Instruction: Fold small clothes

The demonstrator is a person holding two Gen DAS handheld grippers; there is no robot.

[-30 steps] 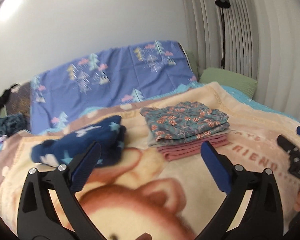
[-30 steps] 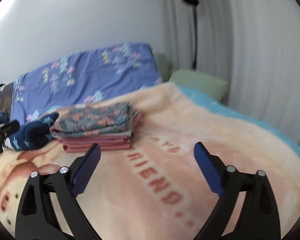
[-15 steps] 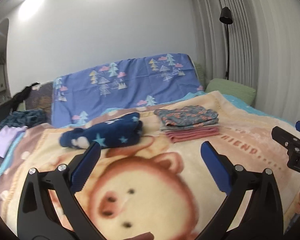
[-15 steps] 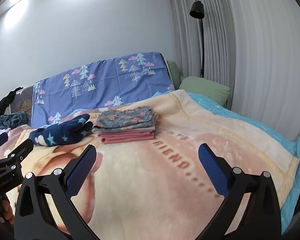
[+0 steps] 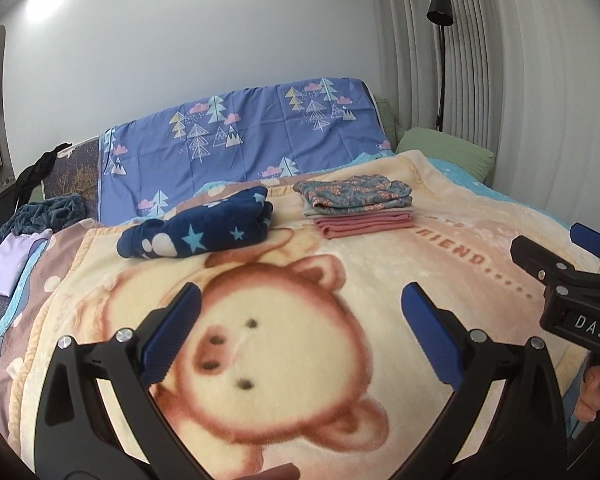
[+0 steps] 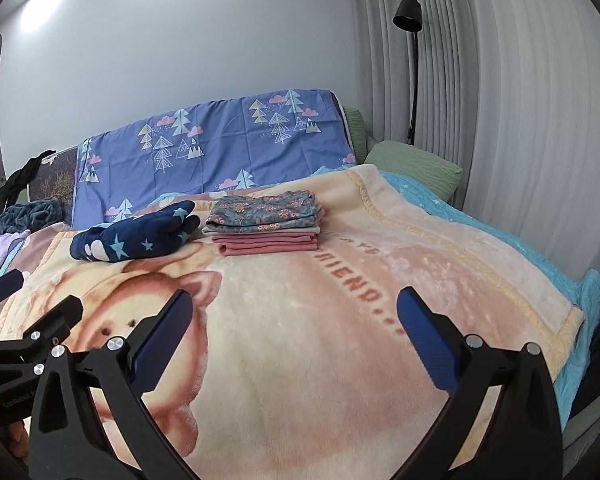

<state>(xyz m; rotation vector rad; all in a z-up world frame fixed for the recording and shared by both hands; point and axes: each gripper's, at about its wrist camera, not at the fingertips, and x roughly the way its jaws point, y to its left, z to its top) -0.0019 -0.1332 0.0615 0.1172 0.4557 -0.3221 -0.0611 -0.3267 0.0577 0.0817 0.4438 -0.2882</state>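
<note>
A stack of folded small clothes [image 5: 356, 208], floral pieces over pink ones, lies at the far side of the bear-print blanket [image 5: 284, 344]; it also shows in the right wrist view [image 6: 266, 224]. A folded navy star-print fleece garment [image 5: 196, 230] lies left of the stack, seen too in the right wrist view [image 6: 140, 236]. My left gripper [image 5: 300, 332] is open and empty, well back from the clothes above the bear's face. My right gripper [image 6: 294, 332] is open and empty above the blanket's near right part.
A purple tree-print sheet [image 5: 236, 148] covers the headboard. A green pillow [image 6: 414, 164] and a black floor lamp [image 6: 410, 40] stand at the right by the curtain. Loose clothes [image 5: 16, 256] lie at the bed's left edge.
Both grippers have pulled back and up from the folded stack, so the clothes look smaller and farther away. Both stay open and empty.
</note>
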